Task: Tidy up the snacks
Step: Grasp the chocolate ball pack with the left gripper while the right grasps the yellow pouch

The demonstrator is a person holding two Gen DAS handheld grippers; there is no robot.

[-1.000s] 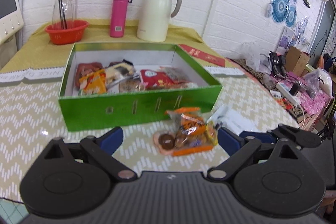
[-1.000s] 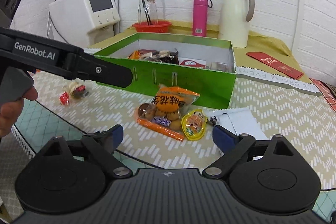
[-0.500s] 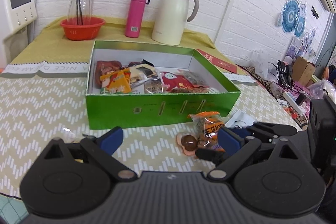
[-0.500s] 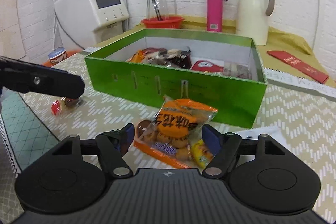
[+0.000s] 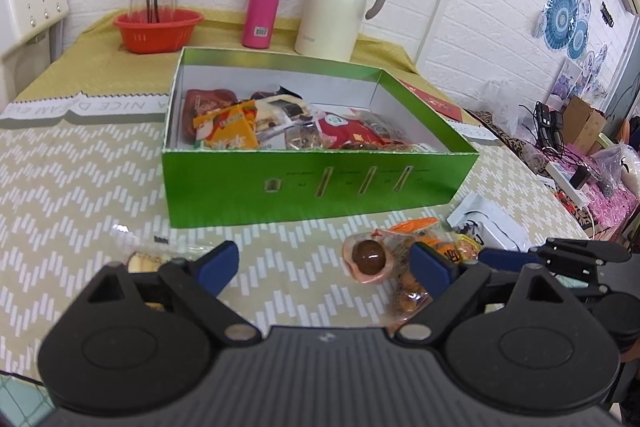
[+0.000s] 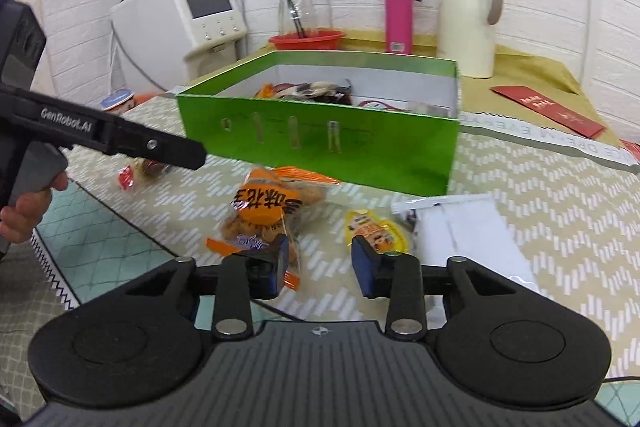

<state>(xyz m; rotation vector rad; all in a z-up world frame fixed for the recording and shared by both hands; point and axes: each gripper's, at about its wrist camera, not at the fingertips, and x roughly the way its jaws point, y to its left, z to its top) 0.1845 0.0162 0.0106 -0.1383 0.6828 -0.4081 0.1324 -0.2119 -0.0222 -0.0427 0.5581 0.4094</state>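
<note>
We see the right gripper (image 6: 320,263) low over the tablecloth (image 6: 560,227), jaws half apart, just been closing, nothing pressed between them; orange bag (image 6: 268,207) at its left pad, yellow packet (image 6: 376,231) at its right. Left gripper (image 5: 324,263): jaws wide, narrowing a little, bare cloth between, chocolate ball (image 5: 370,257) just inside its right pad. Green box (image 5: 320,183) lies beyond both.

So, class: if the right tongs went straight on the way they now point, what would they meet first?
Probably bare tablecloth in the gap between the orange snack bag and the yellow packet; beyond that, the green box. The right tongs grip nothing, and depth is unclear.
</note>
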